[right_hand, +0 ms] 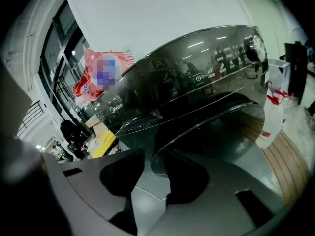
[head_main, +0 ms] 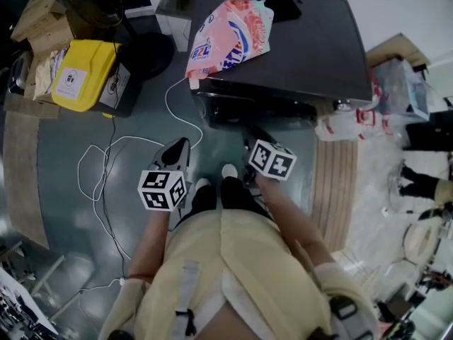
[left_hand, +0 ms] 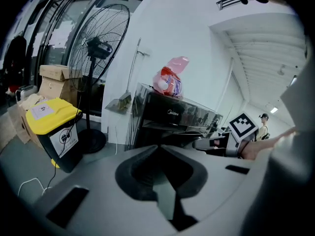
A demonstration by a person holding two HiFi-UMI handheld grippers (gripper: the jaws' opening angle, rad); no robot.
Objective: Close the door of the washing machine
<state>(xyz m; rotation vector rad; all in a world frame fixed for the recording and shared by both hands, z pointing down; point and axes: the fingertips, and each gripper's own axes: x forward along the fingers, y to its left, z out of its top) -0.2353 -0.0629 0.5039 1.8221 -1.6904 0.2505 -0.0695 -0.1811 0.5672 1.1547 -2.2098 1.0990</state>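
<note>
The dark washing machine (head_main: 297, 48) stands in front of me with a pink detergent bag (head_main: 230, 34) on its lid. Its round glass door (right_hand: 211, 132) hangs ajar and swings out toward me. My right gripper (head_main: 249, 134) is low at the machine's front. In the right gripper view the right gripper (right_hand: 151, 168) is open, the door's rim lies just ahead by the right finger, and floor shows in the gap. My left gripper (head_main: 182, 142) hovers over the floor to the left, off the machine (left_hand: 172, 114). The left gripper (left_hand: 158, 146) has its tips together and holds nothing.
A yellow-lidded bin (head_main: 81, 73) and a standing fan (left_hand: 98, 48) are to the machine's left. A white cable (head_main: 106, 161) loops over the floor by my left side. Wooden flooring (head_main: 336, 183) and plastic bags (head_main: 396, 83) lie to the right. My feet are close to the machine.
</note>
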